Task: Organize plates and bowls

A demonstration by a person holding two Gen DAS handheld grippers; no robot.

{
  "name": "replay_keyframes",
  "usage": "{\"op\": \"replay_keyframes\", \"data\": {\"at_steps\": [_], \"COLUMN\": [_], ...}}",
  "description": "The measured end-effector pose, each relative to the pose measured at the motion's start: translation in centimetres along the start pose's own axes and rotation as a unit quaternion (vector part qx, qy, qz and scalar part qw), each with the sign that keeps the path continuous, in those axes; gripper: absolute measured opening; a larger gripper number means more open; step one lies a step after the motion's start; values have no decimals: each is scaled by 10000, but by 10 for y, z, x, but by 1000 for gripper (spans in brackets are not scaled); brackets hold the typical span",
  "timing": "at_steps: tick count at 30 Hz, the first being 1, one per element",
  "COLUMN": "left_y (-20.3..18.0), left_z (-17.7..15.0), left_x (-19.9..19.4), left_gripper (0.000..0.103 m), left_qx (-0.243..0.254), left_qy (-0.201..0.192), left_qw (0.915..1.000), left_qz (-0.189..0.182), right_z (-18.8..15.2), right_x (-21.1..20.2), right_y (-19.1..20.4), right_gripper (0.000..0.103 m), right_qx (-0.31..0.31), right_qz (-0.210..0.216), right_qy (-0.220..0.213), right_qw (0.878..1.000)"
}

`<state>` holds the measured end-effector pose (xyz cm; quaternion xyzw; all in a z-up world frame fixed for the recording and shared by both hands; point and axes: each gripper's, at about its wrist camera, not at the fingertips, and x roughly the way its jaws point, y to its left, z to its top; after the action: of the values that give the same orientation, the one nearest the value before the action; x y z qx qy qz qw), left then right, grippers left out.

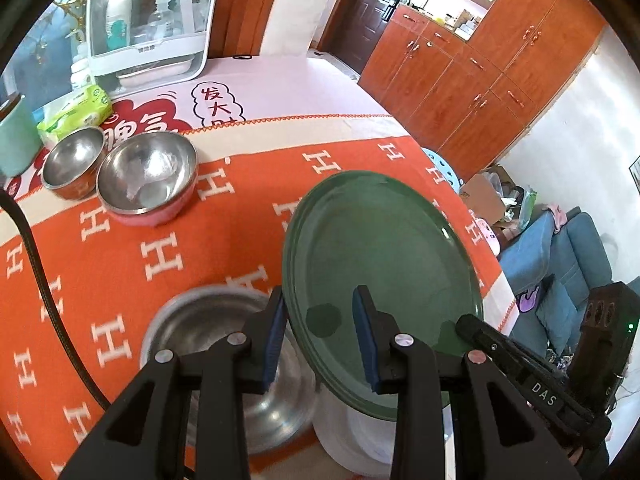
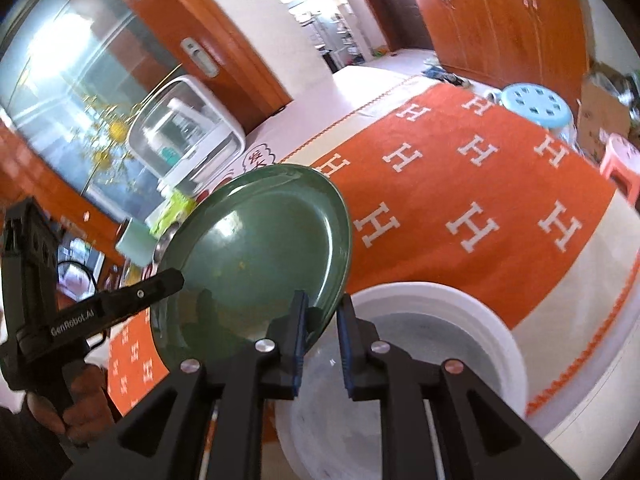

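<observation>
**Green plate held tilted above the white dish**

Right gripper (image 2: 323, 296) clamped on the near rim of the dark green round plate (image 2: 260, 240), blue pads on either side of the edge. Left gripper (image 1: 319, 291) spread wide, one pad just beside the plate's left rim, the other in front of its face; no firm pinch visible there. In the right wrist view, one left finger (image 2: 168, 280) laid against the opposite rim.

Plate off the counter and steeply tilted, face turned towards both cameras, hanging over the near edge of the counter. Directly beneath it, a white round dish with a broad rim (image 2: 500, 340), resting on the orange cloth with white H letters (image 1: 120, 264). Just left of that dish, also at the near edge, a large shiny steel bowl (image 1: 224, 360), blurred and partly hidden behind the left gripper.

Well apart, towards the far left corner of the counter, two more steel bowls side by side and touching: a pink-sided steel bowl (image 1: 148, 178) and a smaller orange-sided steel bowl (image 1: 74, 168). Behind them a green tissue pack (image 1: 76, 114), a teal mug (image 1: 14, 136) at the left edge, and a white box with a clear lid (image 1: 152, 28) at the far edge.
</observation>
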<state>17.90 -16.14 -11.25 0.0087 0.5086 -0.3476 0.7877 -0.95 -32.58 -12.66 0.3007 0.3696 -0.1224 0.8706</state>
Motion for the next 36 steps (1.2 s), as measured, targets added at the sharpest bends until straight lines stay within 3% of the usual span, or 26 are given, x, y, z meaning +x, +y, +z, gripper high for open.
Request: {"op": "replay_keyframes", "data": {"at_steps": [16, 29, 36], "left_y": [-52, -79, -81], "left_z": [-80, -118, -135], "left_x": [-11, 6, 29], "left_gripper": [31, 38, 38], "left_qx": [-318, -734, -1096], "left_qy": [199, 298, 598], "left_qw": [9992, 9956, 9901], "left_qz": [170, 492, 646], "right_z": [-27, -34, -40], "right_x": [-48, -45, -32], "right_y": [-38, -63, -71], "right_gripper": [15, 17, 19], "right_qx": [-1032, -1729, -2170], "right_qz": [94, 172, 52], "right_qy": [358, 927, 1319], "right_qw": [9940, 9804, 9672]}}
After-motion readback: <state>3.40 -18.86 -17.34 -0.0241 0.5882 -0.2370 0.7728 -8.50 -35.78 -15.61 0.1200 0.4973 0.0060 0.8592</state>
